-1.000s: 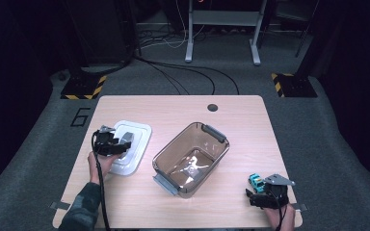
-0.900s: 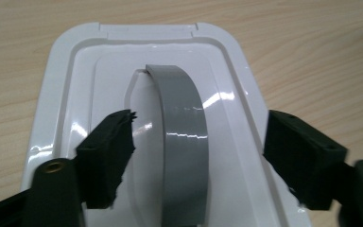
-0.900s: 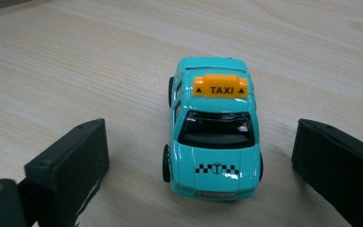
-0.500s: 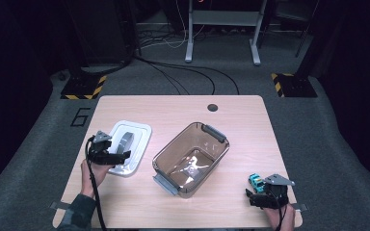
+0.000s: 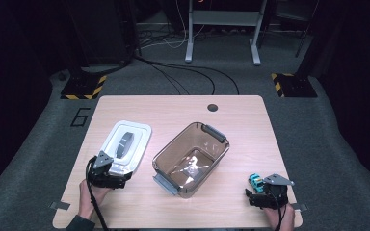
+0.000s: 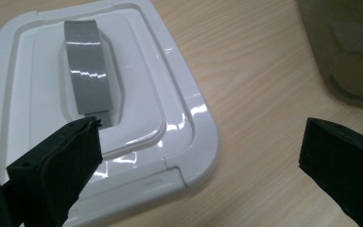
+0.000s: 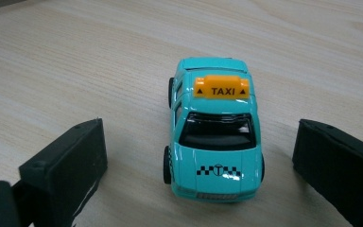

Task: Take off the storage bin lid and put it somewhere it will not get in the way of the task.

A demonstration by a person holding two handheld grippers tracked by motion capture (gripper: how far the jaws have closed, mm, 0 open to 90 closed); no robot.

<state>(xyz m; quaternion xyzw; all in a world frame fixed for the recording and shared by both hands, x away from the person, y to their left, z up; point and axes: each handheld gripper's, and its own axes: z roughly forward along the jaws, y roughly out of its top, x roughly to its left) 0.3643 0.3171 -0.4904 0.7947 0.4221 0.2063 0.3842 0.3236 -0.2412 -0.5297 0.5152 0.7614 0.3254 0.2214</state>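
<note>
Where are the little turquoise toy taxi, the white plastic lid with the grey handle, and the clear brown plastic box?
turquoise toy taxi (image 7: 216, 142), right gripper view, on its windscreen.
white plastic lid with grey handle (image 6: 87, 71), left gripper view, on the handle.
clear brown plastic box (image 5: 171, 149), high view, on its left rim.

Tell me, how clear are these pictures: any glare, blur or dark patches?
High view: the pale wooden table is well lit, the room around it dark, with glare inside the clear brown plastic box. Left gripper view: bright streaks on the glossy white lid; near jaws soft. Right gripper view: the turquoise toy taxi is sharp.
</note>
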